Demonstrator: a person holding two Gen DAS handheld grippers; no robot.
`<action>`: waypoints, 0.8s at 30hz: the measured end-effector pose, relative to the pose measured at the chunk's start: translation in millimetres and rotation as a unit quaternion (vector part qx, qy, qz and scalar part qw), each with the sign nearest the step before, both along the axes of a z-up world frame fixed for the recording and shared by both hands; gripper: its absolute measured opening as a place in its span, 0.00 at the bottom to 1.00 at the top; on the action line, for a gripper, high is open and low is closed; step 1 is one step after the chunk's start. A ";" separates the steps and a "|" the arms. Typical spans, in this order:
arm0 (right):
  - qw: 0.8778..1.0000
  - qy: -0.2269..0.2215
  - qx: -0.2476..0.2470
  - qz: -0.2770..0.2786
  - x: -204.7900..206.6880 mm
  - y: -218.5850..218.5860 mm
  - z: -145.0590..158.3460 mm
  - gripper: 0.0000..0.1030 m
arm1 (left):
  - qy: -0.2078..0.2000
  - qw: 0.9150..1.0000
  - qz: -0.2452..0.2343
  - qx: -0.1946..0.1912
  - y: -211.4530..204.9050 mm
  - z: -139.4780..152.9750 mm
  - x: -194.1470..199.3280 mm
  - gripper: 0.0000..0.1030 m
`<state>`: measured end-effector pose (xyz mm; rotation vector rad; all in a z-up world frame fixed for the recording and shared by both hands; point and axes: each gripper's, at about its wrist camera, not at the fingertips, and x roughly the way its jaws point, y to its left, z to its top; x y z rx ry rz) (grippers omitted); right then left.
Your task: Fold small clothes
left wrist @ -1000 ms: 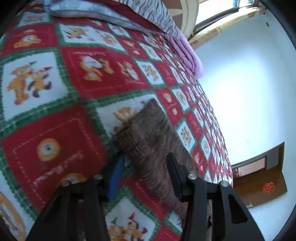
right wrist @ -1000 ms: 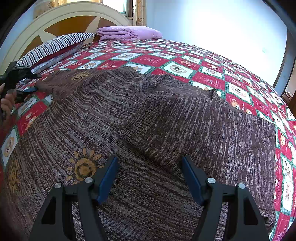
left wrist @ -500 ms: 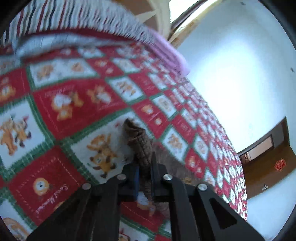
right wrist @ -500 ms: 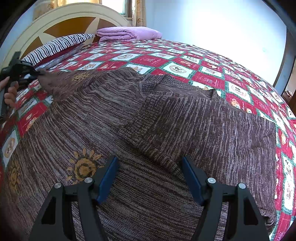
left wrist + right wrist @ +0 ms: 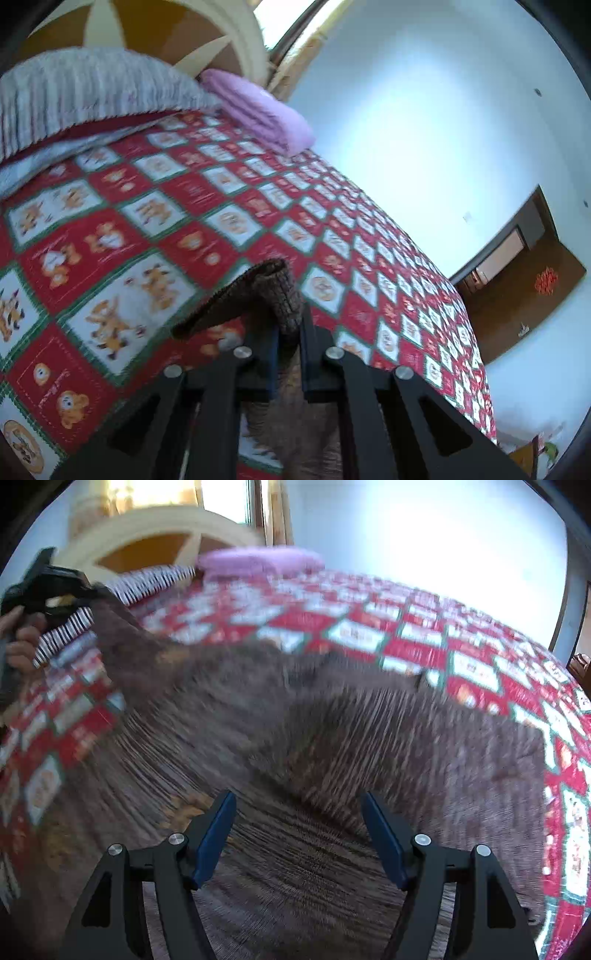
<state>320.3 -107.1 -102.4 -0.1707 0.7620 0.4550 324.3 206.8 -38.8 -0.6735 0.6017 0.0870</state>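
Left wrist view: the left gripper (image 5: 288, 343) is pinching a ribbed sleeve cuff (image 5: 275, 291) of the brown sweater (image 5: 332, 760), holding it raised off the patterned quilt (image 5: 147, 221). The right gripper (image 5: 297, 834) is hovering wide apart and empty over the sweater body, which is lying spread across the bed. Judged step: folding the sleeve inward; the next move calls for carrying the cuff across the body and laying it flat.
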 end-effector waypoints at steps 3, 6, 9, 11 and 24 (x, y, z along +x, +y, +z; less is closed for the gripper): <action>0.999 -0.025 0.022 0.003 -14.3 -13.5 26.3 0.69 | -0.015 0.999 -0.027 0.007 -26.0 19.9 4.7 0.09; 0.999 -0.041 0.031 -0.002 -27.3 -28.8 44.0 0.69 | -0.027 0.998 -0.050 0.016 -54.9 34.0 7.8 0.09; 0.998 -0.048 0.037 -0.007 -41.0 -42.9 50.8 0.69 | -0.034 0.997 -0.070 0.023 -86.0 39.5 12.1 0.09; 0.998 -0.053 0.037 -0.013 -50.0 -52.0 51.0 0.69 | -0.035 0.995 -0.088 0.033 -114.2 40.0 16.2 0.09; 0.997 0.001 0.067 -0.038 -87.2 -91.5 10.4 0.69 | 0.090 0.941 -0.247 0.214 -325.4 -65.0 44.3 0.13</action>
